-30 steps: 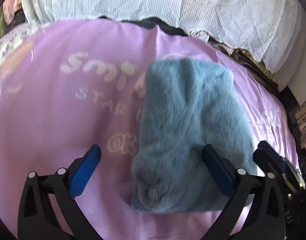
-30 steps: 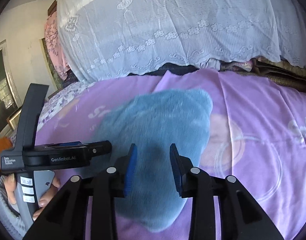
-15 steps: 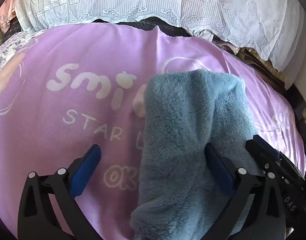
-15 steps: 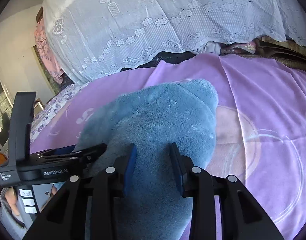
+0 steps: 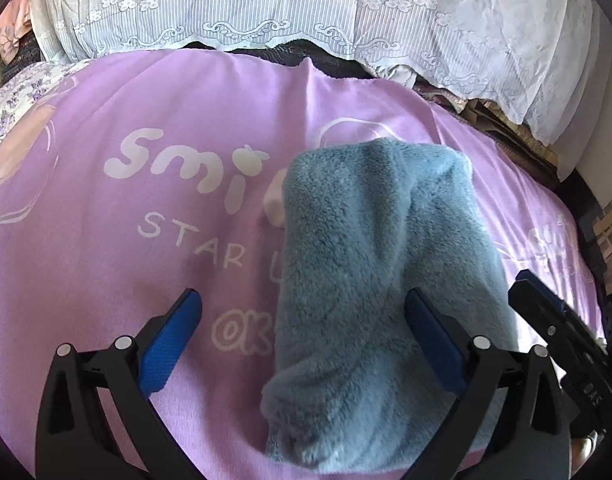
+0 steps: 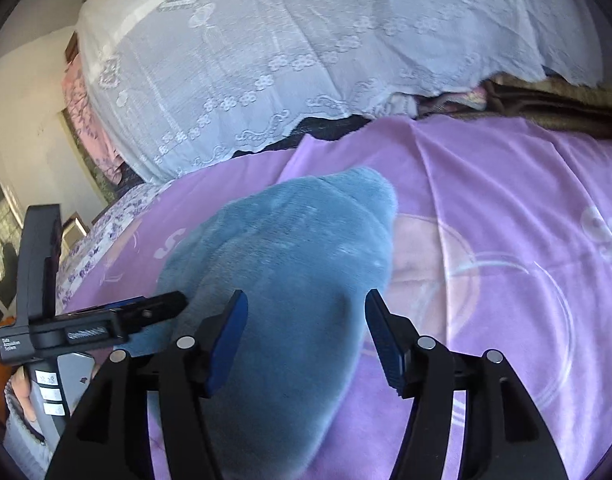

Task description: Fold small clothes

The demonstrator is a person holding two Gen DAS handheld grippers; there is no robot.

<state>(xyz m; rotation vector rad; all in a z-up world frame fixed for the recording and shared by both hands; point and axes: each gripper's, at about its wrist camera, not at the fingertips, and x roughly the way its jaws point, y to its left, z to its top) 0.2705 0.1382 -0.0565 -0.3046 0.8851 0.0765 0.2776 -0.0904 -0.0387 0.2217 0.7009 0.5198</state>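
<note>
Lying folded on the purple blanket (image 5: pixel 105 264) is one fluffy blue garment (image 5: pixel 378 280), right of the printed white lettering. Two grippers hover at its near end: the left gripper (image 5: pixel 301 338) and the right gripper (image 6: pixel 306 336), both spread wide and grasping nothing.

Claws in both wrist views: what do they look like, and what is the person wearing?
Each claw, left and right, has black angular plastic arms, silver rivets and blue textured pads. Seen from the right wrist, the left unit's grey handle has white buttons and small white lettering. A grey knit cuff shows below it.
</note>
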